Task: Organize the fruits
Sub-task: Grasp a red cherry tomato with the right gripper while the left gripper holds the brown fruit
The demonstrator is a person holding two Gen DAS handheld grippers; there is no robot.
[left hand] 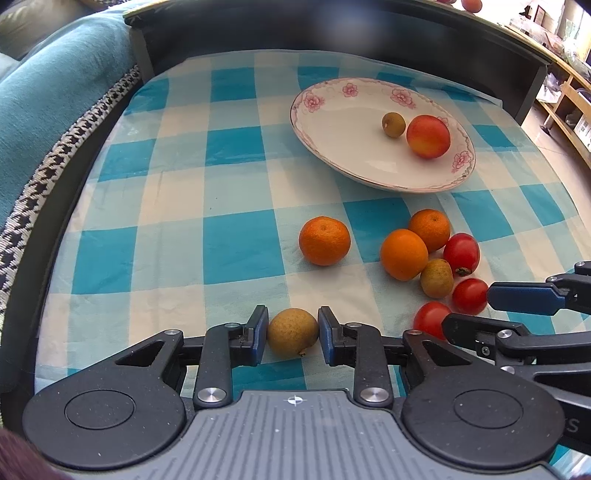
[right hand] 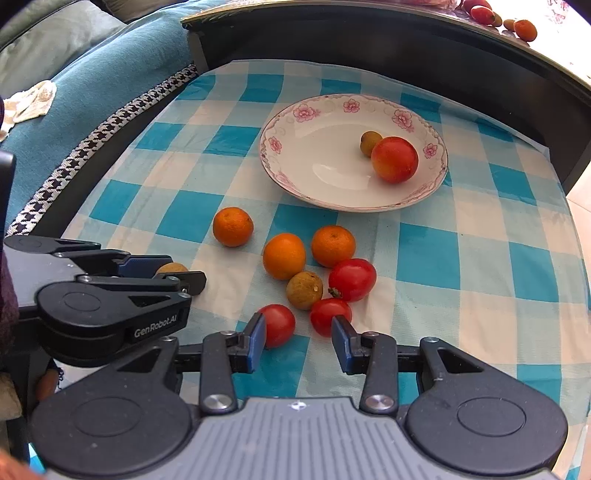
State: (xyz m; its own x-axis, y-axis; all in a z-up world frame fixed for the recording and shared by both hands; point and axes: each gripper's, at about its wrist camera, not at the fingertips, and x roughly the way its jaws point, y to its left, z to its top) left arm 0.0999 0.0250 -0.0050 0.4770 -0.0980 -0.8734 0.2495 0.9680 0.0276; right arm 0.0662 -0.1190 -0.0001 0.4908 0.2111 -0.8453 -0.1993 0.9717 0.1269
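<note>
Both views bright, daylight, colours saturated. Light from far right: window area at upper right of left wrist view blown out. Soft short shadows under fruit fall toward near left. Specular glare on white floral-rimmed ceramic plate [right hand: 295, 162], strongest near centre; highlight also on large red-yellow round fruit [left hand: 428, 136]. Strong fisheye bending: edges of blue-and-white checked cloth [left hand: 236, 243] curve, dark vignette in corners. Smeared blur patch on dark raised ledge [left hand: 332, 26] at top. Foreground sharp; background shelving soft.

Open cloth [left hand: 155, 206] left (fruit cluster [left hand: 436, 266] right)
</note>
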